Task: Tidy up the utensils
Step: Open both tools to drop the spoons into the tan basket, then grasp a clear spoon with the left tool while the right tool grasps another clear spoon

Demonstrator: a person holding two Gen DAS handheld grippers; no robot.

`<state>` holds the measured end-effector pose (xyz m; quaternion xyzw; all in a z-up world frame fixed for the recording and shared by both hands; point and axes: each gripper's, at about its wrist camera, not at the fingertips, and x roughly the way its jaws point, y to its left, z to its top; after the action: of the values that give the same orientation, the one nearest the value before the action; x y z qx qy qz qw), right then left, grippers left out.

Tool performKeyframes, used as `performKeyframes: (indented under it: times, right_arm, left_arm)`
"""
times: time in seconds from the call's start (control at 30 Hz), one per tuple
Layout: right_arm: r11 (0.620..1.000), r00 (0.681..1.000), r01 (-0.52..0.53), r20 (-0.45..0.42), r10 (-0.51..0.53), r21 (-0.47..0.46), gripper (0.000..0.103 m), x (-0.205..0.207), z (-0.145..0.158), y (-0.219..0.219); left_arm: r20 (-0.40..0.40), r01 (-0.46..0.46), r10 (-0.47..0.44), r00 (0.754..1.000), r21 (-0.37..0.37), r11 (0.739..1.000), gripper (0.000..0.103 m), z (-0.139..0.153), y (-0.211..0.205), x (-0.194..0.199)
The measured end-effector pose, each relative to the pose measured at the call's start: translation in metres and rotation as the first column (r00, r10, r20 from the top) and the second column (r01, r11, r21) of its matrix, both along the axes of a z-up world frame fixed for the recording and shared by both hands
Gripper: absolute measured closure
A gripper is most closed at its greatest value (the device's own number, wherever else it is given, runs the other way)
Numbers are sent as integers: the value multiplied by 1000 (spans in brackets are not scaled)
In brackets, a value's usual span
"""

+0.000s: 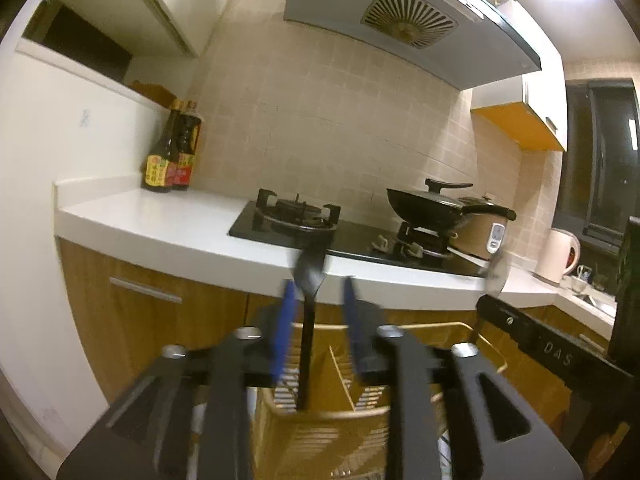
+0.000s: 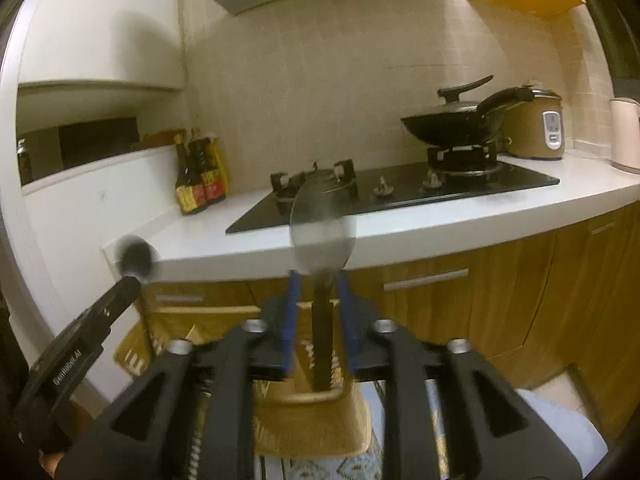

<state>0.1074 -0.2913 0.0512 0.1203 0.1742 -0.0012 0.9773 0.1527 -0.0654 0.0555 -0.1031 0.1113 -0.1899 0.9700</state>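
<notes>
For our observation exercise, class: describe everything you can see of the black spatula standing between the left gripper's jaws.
The black spatula looks like dark plastic, with a flat, broad, blurred head on a long thin handle. It stands nearly upright, head up, its lower end inside the woven basket. It rises between the blue fingers of the left gripper, with a gap showing on each side, so the jaws do not seem to clamp it.

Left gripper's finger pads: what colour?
Blue pads on a black left gripper, clearest in the left wrist view.
</notes>
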Motion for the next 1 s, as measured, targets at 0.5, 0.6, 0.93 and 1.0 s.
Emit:
performKeyframes:
  times: [0.5,0.6,0.93,1.0]
  right_arm:
    - [998,952,1,-307,17,59,61,-67,-7,-22]
    - [995,904,-9,-424,49,95,61,-76,-17,-30]
    - [980,678,-95,-709,193,175,61,-102,-76,-11]
    - [978,657,-112,-726,204,173,61,-103,-80,-5]
  left_arm:
    - [-371,158,-124,920,61,986,68,-7,42,-30]
    - [-497,224,-157,854,79,971,68,-24,45,-36]
    - [-755,362,-169,633,96,927,68,-89,44,-65]
    - [-775,374,-145,616,126,919,68,-103,40,-74]
